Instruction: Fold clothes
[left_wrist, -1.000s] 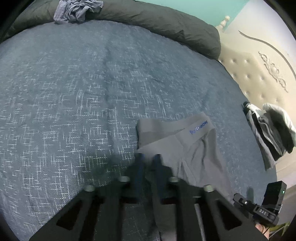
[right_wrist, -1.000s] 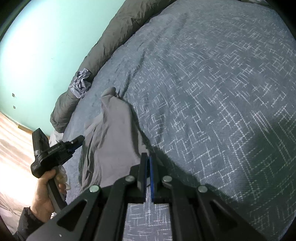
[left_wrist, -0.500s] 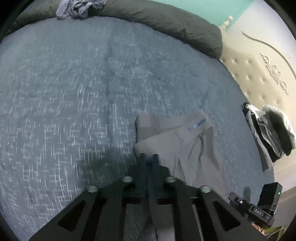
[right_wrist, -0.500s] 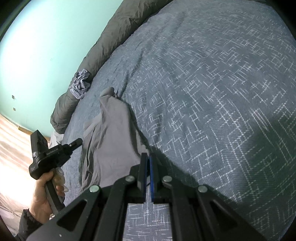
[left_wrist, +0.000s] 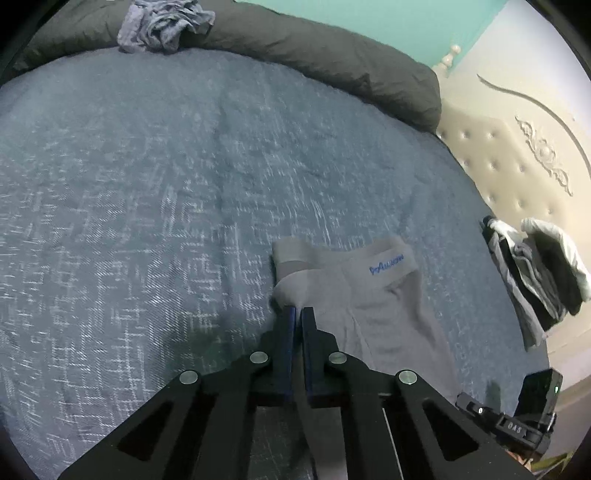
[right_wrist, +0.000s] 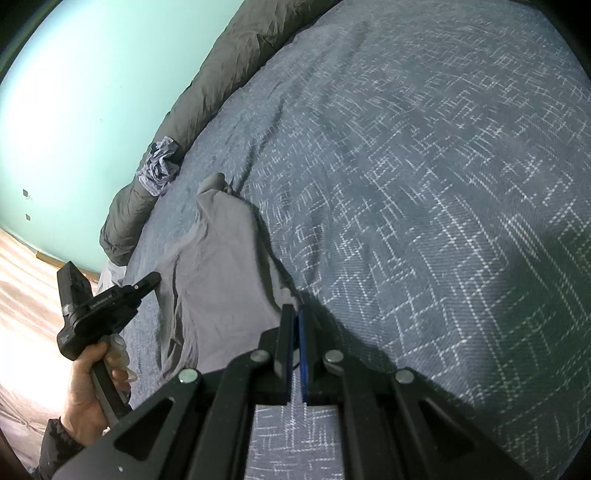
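The grey underwear (left_wrist: 369, 295) lies spread flat on the bed (left_wrist: 184, 184), near its near edge, waistband with blue lettering turned toward the headboard (left_wrist: 517, 155). The left gripper (left_wrist: 298, 312) has just been closing; its jaws now pinch the folded fabric edge. The right gripper (right_wrist: 294, 314) is closed too, gripping the garment's other corner. A dark rolled duvet (left_wrist: 332, 62) runs along the far edge, a crumpled blue cloth (left_wrist: 162, 22) on it. Folded clothes (left_wrist: 535, 269) are stacked by the headboard.
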